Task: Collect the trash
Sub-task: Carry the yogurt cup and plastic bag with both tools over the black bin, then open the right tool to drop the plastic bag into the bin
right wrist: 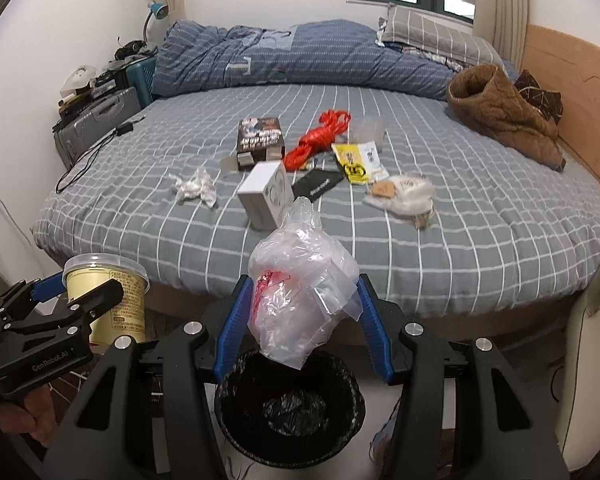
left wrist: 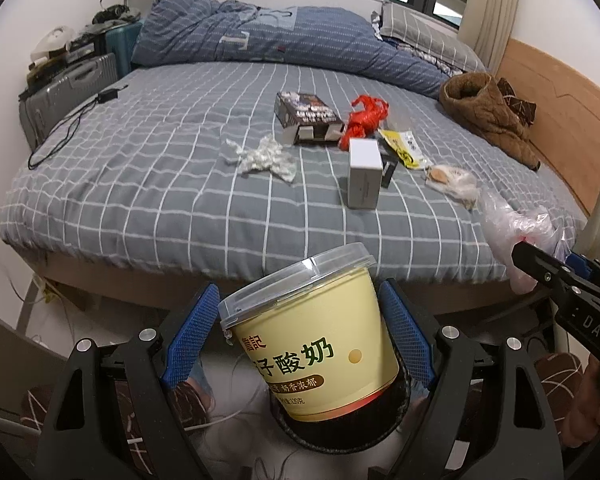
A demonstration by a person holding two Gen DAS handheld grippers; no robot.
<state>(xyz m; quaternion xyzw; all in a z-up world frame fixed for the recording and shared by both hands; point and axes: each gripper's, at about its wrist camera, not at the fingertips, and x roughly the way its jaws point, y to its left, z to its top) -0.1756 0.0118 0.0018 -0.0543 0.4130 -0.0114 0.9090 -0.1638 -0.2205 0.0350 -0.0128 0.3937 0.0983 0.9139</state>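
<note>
**Two loads over one bin**

Both grippers hold trash at the foot of the bed [right wrist: 480, 240]. The left gripper [left wrist: 300, 332] is clamped on a yoghurt tub [left wrist: 304, 332], its blue pads pressing the tub's sides just under the clear lid, with the tub's base low between the fingers. The right gripper [right wrist: 304, 320] pinches a crumpled clear plastic bag [right wrist: 300, 288], which bulges up past the fingertips and hangs below them. The black-lined bin [right wrist: 290, 408] sits directly beneath the right fingers; under the left fingers only part of its rim shows.

To do this step well, I would let the bag go first, since it already hangs over the opening, then centre the tub over the bin before releasing it. More litter waits beyond the fingertips: a white box [right wrist: 266, 194], red cord [right wrist: 316, 140] and crumpled tissue [right wrist: 194, 188].
</note>
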